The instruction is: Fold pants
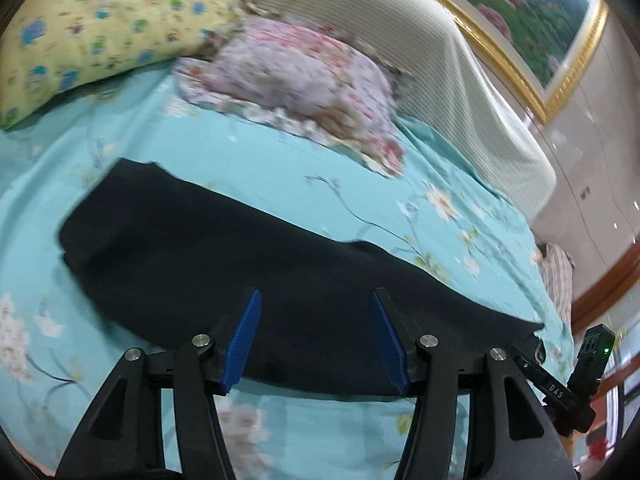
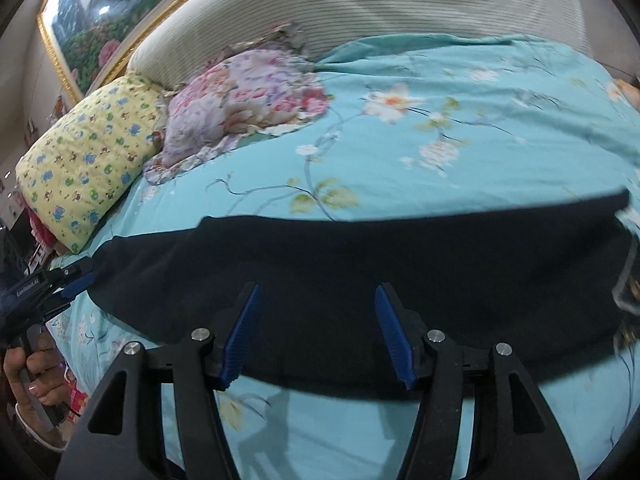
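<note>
Dark navy pants (image 1: 224, 256) lie flat in a long band across the turquoise floral bedsheet (image 1: 280, 168); they also show in the right wrist view (image 2: 360, 264). My left gripper (image 1: 316, 300) is open, its blue-padded fingers (image 1: 246, 336) spread just above the near edge of the pants, holding nothing. My right gripper (image 2: 316, 296) is open too, hovering over the pants' near edge. The left gripper also shows at the left edge of the right wrist view (image 2: 76, 276), beside the pants' left end.
A yellow patterned pillow (image 2: 88, 168) and a pink floral pillow (image 2: 236, 100) lie at the head of the bed, against a ribbed cream headboard (image 2: 360, 4). A gold-framed painting (image 1: 520, 12) hangs above. The bed's edge runs along the right of the left wrist view.
</note>
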`<state>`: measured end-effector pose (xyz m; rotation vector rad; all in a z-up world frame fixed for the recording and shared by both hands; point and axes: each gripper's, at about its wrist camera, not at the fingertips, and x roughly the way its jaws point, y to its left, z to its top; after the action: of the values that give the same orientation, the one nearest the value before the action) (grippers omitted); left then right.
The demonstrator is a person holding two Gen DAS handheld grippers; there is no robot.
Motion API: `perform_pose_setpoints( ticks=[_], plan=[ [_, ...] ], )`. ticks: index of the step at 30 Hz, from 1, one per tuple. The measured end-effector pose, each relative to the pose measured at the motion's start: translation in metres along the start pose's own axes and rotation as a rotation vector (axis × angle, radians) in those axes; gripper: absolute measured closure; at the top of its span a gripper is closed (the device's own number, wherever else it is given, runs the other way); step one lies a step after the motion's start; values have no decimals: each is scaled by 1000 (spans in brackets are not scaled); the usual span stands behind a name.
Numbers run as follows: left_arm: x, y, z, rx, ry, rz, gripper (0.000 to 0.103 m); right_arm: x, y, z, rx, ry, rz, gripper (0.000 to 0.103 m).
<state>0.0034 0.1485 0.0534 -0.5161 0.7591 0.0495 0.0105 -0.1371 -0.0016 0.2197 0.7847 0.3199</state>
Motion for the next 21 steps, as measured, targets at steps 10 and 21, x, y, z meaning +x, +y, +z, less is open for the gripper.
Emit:
perform_pose_setpoints(
  ticks=[10,21],
  plan=[
    [32,-67,-16,125,81,-68,42,-36,-45,-24,95,-39,-55,39],
    [60,-127,-24,267,153,-126,39,-73,-93,-46,225,-99,-143,34]
  ],
)
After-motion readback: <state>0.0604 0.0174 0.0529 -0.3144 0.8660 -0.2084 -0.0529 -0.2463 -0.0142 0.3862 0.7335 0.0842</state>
